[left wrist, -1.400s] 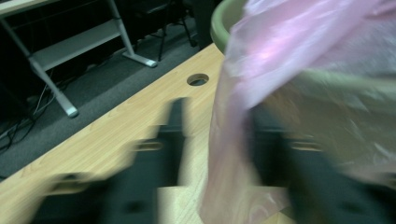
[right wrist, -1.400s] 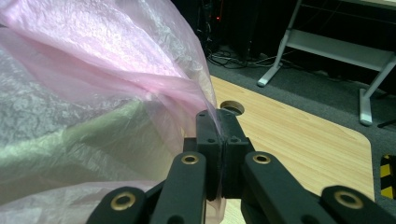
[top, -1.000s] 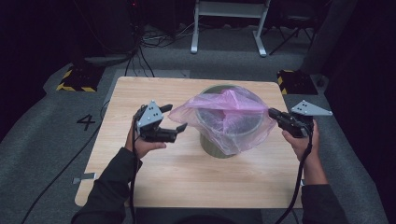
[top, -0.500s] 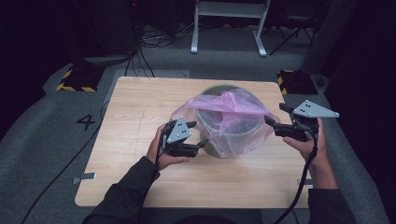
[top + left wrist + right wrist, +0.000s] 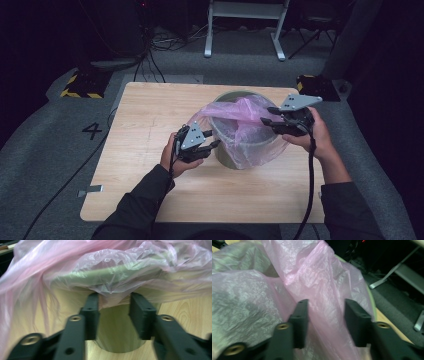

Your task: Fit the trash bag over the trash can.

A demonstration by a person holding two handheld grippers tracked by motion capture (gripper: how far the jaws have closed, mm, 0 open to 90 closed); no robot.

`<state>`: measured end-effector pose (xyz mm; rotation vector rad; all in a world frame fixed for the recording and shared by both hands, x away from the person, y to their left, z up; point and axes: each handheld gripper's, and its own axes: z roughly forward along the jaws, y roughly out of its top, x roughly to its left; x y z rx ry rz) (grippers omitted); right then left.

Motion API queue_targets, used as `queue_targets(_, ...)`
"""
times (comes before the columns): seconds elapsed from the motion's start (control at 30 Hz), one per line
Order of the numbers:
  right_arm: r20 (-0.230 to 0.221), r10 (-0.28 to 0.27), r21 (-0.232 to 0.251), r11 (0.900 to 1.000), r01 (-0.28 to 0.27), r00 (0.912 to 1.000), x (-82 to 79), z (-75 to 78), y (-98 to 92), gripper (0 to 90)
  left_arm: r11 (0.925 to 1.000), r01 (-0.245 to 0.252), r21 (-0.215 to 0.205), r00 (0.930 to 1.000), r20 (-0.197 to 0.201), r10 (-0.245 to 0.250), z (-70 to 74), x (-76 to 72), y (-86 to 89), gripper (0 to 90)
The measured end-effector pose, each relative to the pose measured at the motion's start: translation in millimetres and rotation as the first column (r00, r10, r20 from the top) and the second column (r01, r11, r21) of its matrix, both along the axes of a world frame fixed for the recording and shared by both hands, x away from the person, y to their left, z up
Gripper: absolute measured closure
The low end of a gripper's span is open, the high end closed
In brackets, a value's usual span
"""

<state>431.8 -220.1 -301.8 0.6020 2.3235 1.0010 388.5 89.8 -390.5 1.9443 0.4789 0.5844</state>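
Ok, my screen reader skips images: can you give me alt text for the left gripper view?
A pink plastic bag drapes over a green bin, its lower edge hanging between the left tool's black jaws, which have just been closing. Pale wooden table lies behind.

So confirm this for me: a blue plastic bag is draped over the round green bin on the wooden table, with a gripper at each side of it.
The colour is wrong: the plastic bag is pink, not blue, as the high view shows. It does drape over the round green bin on the wooden table, with the left gripper and right gripper at its sides.

My wooden bench [image 5: 150, 115] stands on grey carpet [image 5: 45, 150] marked "4" [image 5: 93, 131]; a white metal frame [image 5: 245, 20] waits in darkness beyond.
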Motion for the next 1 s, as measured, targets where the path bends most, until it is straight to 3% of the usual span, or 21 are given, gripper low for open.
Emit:
queue_targets(0.13, -0.025, -0.015, -0.016, 1.000, 0.014, 0.9996, 10.4, -1.9, 6.5, 82.8, 1.0000, 0.000, 0.004, 0.9999, 0.013, 0.000, 0.5, 2.0, 3.0, 86.1)
queue_targets(0.2, -0.030, -0.031, -0.007, 1.000, 0.031, 0.9991, 12.5, -2.2, 6.0, 89.2, 0.9999, 0.007, 0.016, 0.9997, 0.022, -0.007, 1.1, 1.4, 4.2, 89.8)
queue_targets(0.33, -0.024, -0.076, 0.045, 0.996, 0.077, 0.9969, 16.8, -0.2, -3.1, 90.0, 0.9986, 0.022, 0.049, 0.9991, 0.034, -0.024, 1.7, -0.6, 3.9, 90.0)
queue_targets(0.47, -0.055, -0.112, 0.099, 0.988, 0.117, 0.9922, 27.6, 0.4, -15.1, 89.5, 0.9962, 0.047, 0.073, 0.9985, 0.026, -0.049, 1.1, -1.8, 3.5, 90.0)
queue_targets(0.63, -0.078, -0.211, 0.115, 0.969, 0.219, 0.9743, 44.8, 0.3, -27.3, 87.7, 0.9896, 0.068, 0.127, 0.9969, 0.031, -0.073, -1.1, -5.9, 4.9, 90.0)
queue_targets(0.8, -0.068, -0.279, 0.098, 0.954, 0.284, 0.9580, 56.0, 0.8, -36.4, 89.7, 0.9863, 0.073, 0.148, 0.9969, 0.019, -0.077, -3.4, -7.7, 16.3, 90.0)
queue_targets(0.93, -0.055, -0.290, 0.031, 0.956, 0.292, 0.9554, 68.6, -3.0, -35.8, 90.0, 0.9790, 0.085, 0.185, 0.9959, 0.017, -0.089, -5.2, -12.1, 22.8, 90.0)
queue_targets(1.0, -0.064, -0.289, 0.031, 0.956, 0.292, 0.9551, 74.7, -5.0, -34.6, 90.0, 0.9749, 0.097, 0.200, 0.9949, 0.008, -0.101, -5.6, -14.8, 26.6, 90.0)
